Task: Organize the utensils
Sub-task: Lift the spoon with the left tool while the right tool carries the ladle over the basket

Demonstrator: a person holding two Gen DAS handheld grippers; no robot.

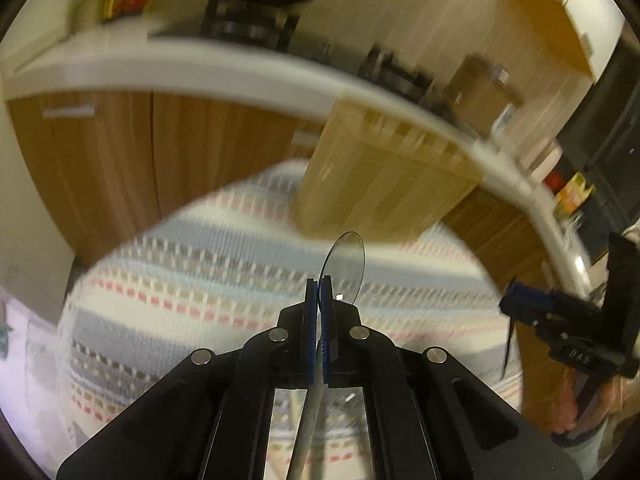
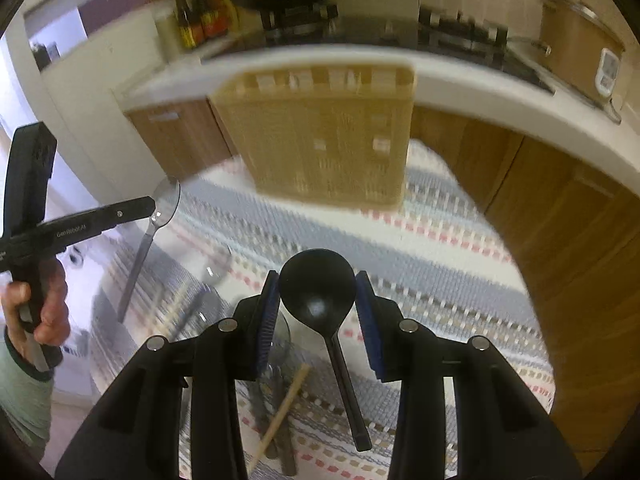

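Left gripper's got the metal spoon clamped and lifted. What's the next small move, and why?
Probably carry the left gripper forward toward the beige slotted holder and lower the metal spoon in. The spoon is already pinched and off the striped cloth, and the holder stands just ahead. The right gripper is open around the black ladle.

The right gripper (image 2: 316,312) hangs with its jaws spread wide, a black ladle (image 2: 320,300) lying between them on the striped tablecloth (image 2: 440,248). At the table's far edge stands a tan slotted utensil holder (image 2: 324,140). Off left, the left gripper (image 2: 148,206) pinches a metal spoon (image 2: 156,220).
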